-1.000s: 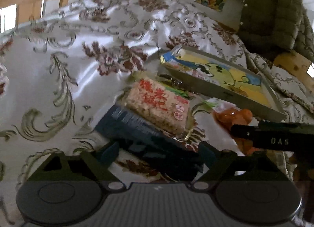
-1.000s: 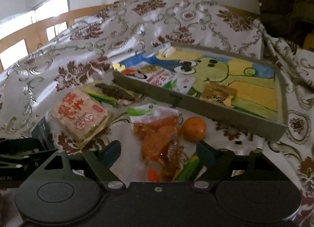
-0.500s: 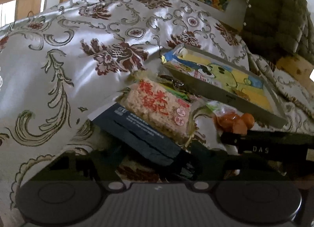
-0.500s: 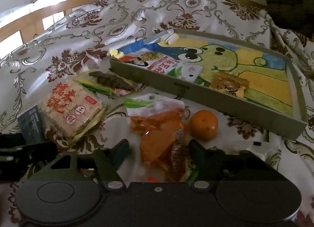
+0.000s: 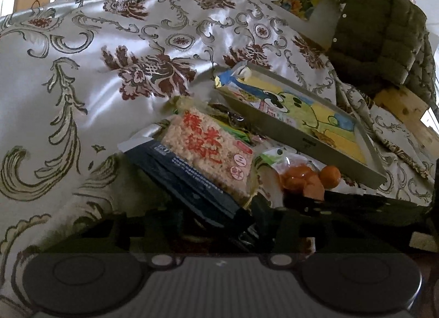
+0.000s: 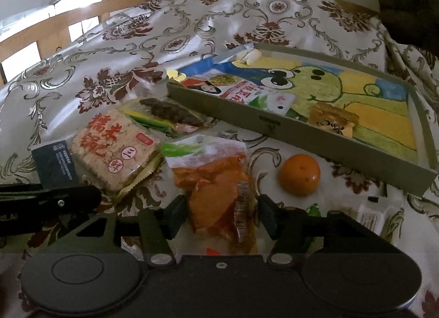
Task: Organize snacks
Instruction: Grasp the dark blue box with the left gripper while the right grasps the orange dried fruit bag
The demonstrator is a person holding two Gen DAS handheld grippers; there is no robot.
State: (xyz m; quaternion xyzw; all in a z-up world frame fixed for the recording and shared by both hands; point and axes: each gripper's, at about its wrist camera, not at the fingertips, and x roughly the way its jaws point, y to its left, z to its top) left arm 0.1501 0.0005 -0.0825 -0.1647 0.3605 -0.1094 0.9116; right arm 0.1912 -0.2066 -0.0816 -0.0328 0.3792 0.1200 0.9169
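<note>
A grey tray [image 6: 301, 128] with a frog picture holds a few snack packets [image 6: 247, 92]. In front of it on the cloth lie a rice cracker pack [image 6: 115, 150], a dark blue packet [image 6: 53, 162], a brown snack bar [image 6: 170, 112], an orange snack bag [image 6: 216, 191] and a mandarin [image 6: 299, 173]. My right gripper [image 6: 222, 213] has its fingers closed against both sides of the orange bag. My left gripper [image 5: 216, 219] has closed on the near end of the dark blue packet [image 5: 189, 180], which lies under the cracker pack [image 5: 211, 150].
A floral satin cloth [image 5: 82, 84] covers the table. A green padded jacket [image 5: 384, 38] hangs at the back right. A small white sachet [image 6: 370, 216] lies by the tray's near right corner. The other gripper's black body [image 5: 356, 205] crosses the left wrist view.
Both grippers have closed from wide open: the left onto the dark blue packet, the right onto the orange bag. Both cameras moved slightly up and forward.
</note>
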